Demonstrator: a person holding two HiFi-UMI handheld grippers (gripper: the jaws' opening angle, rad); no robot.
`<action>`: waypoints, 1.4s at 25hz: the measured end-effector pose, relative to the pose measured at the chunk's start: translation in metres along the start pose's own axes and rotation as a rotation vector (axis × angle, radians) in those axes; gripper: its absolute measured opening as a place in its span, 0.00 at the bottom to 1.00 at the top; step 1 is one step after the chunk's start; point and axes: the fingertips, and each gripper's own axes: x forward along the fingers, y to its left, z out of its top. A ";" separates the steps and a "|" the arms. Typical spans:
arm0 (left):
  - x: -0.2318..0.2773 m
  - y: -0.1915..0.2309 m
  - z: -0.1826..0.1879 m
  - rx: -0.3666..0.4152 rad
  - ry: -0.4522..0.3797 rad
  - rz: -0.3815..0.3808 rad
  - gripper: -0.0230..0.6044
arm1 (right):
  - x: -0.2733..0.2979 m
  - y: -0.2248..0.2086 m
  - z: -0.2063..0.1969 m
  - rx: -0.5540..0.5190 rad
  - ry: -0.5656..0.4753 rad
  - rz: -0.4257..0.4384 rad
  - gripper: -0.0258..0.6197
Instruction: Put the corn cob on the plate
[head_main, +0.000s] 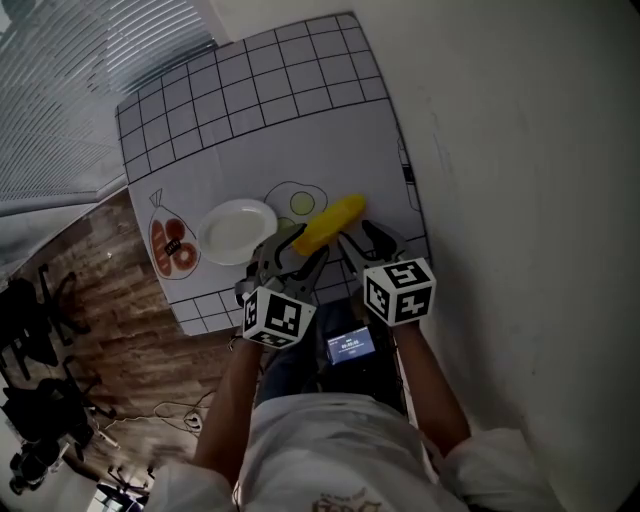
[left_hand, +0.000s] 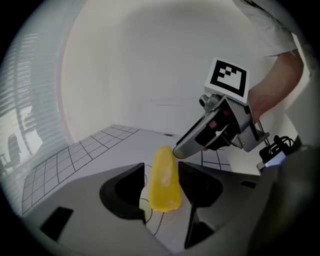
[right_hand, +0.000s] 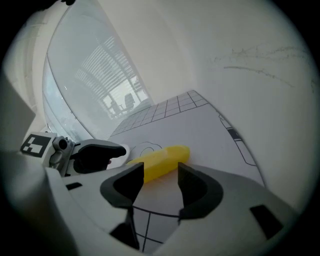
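The yellow corn cob (head_main: 328, 224) lies on the white printed mat, just right of the empty white plate (head_main: 237, 230). My left gripper (head_main: 297, 256) stands open at the cob's near left end. In the left gripper view the cob (left_hand: 164, 182) sits between the jaws, with a gap at the left jaw. My right gripper (head_main: 362, 243) is open at the cob's right side. In the right gripper view the cob (right_hand: 161, 161) lies just beyond its spread jaws (right_hand: 160, 175). The right gripper's fingers (left_hand: 192, 145) reach the cob's far tip in the left gripper view.
The mat (head_main: 250, 130) has a grid border, a fried-egg drawing (head_main: 291, 201) under the cob and a red food drawing (head_main: 172, 246) left of the plate. A white wall (head_main: 520, 150) runs along the right. The table edge drops to wooden floor (head_main: 100, 300) at the left.
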 end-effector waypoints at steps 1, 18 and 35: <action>0.003 0.000 0.000 0.015 0.009 -0.004 0.37 | 0.001 0.000 0.000 0.004 0.002 0.001 0.37; 0.042 -0.013 0.001 0.110 0.044 -0.059 0.48 | 0.015 -0.009 0.001 0.109 0.018 0.047 0.50; 0.070 -0.003 -0.016 0.059 0.167 0.000 0.46 | 0.017 -0.011 0.001 0.099 0.037 0.083 0.52</action>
